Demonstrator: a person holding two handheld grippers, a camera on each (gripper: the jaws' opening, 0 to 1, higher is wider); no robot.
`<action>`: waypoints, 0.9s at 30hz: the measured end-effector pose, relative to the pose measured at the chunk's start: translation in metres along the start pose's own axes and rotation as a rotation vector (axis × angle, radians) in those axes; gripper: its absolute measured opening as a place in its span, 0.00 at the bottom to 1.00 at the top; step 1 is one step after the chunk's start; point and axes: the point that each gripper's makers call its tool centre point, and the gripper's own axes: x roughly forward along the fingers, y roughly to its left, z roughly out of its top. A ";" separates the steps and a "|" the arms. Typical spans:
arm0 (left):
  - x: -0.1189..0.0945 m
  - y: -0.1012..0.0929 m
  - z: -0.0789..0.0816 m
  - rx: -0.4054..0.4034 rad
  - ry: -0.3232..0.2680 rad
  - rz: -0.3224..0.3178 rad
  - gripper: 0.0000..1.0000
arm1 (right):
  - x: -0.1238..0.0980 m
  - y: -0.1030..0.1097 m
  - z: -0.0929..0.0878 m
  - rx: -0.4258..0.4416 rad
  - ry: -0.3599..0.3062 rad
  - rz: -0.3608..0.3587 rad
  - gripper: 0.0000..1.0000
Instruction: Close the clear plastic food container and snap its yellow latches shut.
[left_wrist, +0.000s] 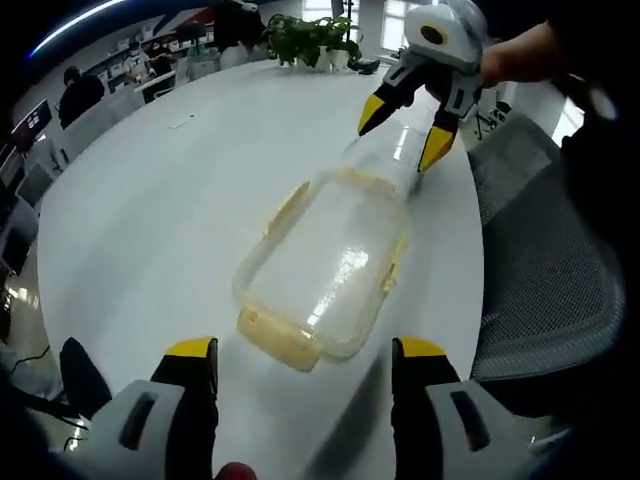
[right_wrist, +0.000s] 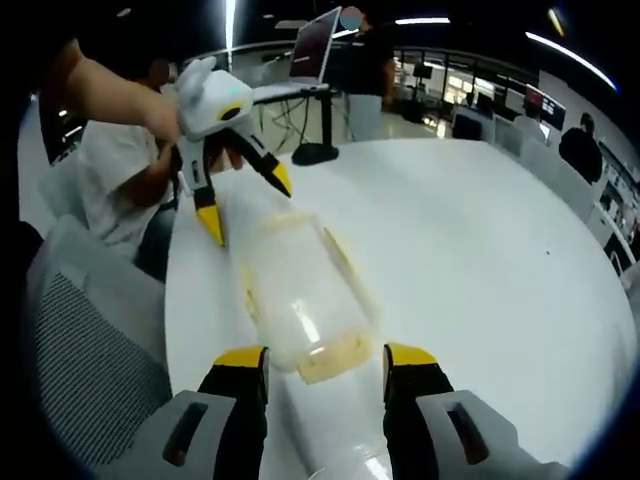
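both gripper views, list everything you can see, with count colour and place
container: 1, clear plastic with yellow latches, lying on the table between the two tongs
table: 1, white, round, under the container
potted plant: 1, green, far edge of the table
chair: 1, grey mesh, beside the table
laptop: 1, dark, raised on a stand behind the table
people in background: several, dark, at desks
left tongs: 1, white with yellow tips, open
right tongs: 1, white with yellow tips, open
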 end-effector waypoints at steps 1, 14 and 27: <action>0.000 0.001 -0.001 0.013 0.005 0.001 0.71 | 0.000 0.000 0.000 -0.004 0.001 0.000 0.45; 0.005 0.007 -0.009 0.097 0.054 -0.017 0.71 | 0.009 -0.003 -0.007 -0.056 0.057 0.024 0.46; 0.010 0.011 -0.010 0.192 0.100 -0.053 0.70 | 0.021 0.002 -0.016 -0.134 0.128 0.080 0.46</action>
